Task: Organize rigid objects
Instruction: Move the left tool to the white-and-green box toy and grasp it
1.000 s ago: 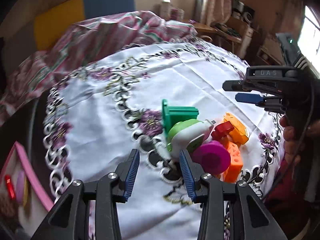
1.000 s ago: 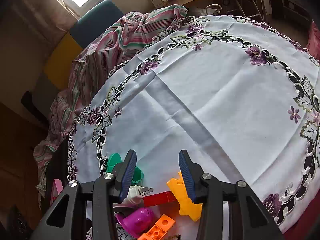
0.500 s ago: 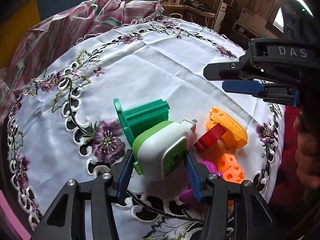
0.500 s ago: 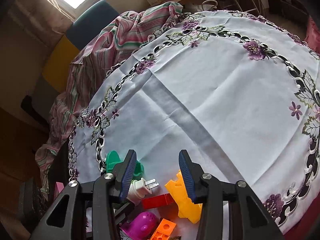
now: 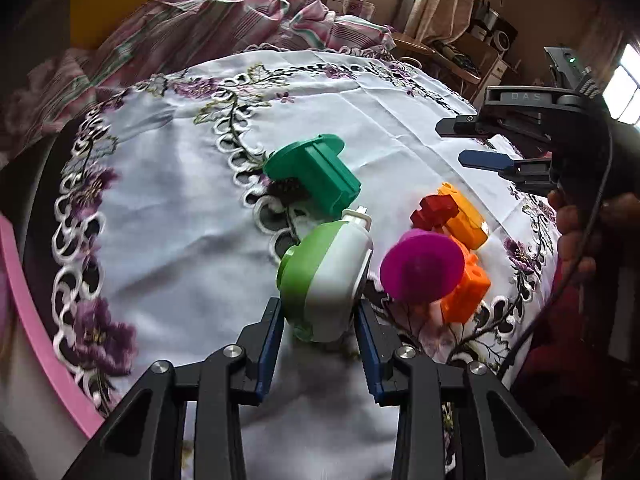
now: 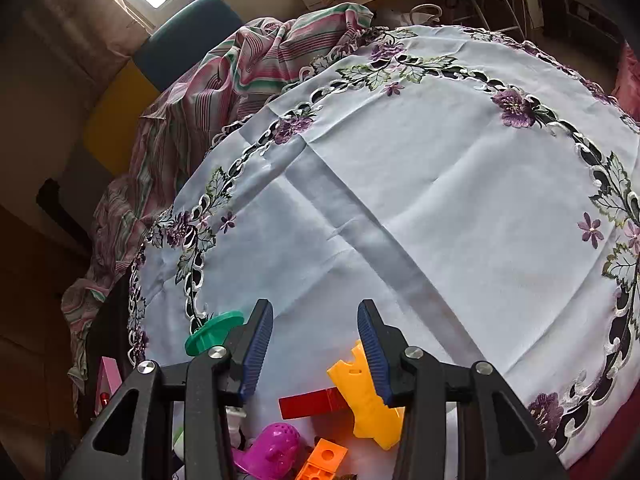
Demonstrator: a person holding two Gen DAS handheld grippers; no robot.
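1. The left claw [image 5: 318,334] has just been closing its jaws, and the green-and-white plug [image 5: 326,276] sits between them; the blue pads press against its lower sides, so the claw is clamped on the plug.
2. The plug's metal prong end points away from the claw, toward the dark green piece [image 5: 316,176], which lies on its side just beyond it on the table [image 5: 192,240].
3. Just right of the plug stands a magenta dome [image 5: 422,266], its round face toward the left camera. It overlaps an orange block [image 5: 468,292].
4. Farther back in that group, a red block [image 5: 434,210] rests against a yellow piece [image 5: 464,216].
5. The right claw [image 6: 316,344] hangs above the same cluster with its jaws apart and nothing between the pads. In the left camera it shows at the right edge, held by a hand [image 5: 580,240].
6. Through the right camera the yellow piece lies just under the claw's right-hand finger, the red block below the gap, and the dark green piece beside the left-hand finger.
7. A white tablecloth with purple embroidered flowers covers the table.
8. A pink-rimmed tray [image 5: 28,304] shows at the table's left edge in the left camera.
9. A striped cloth [image 6: 224,80] is draped beyond the far side.
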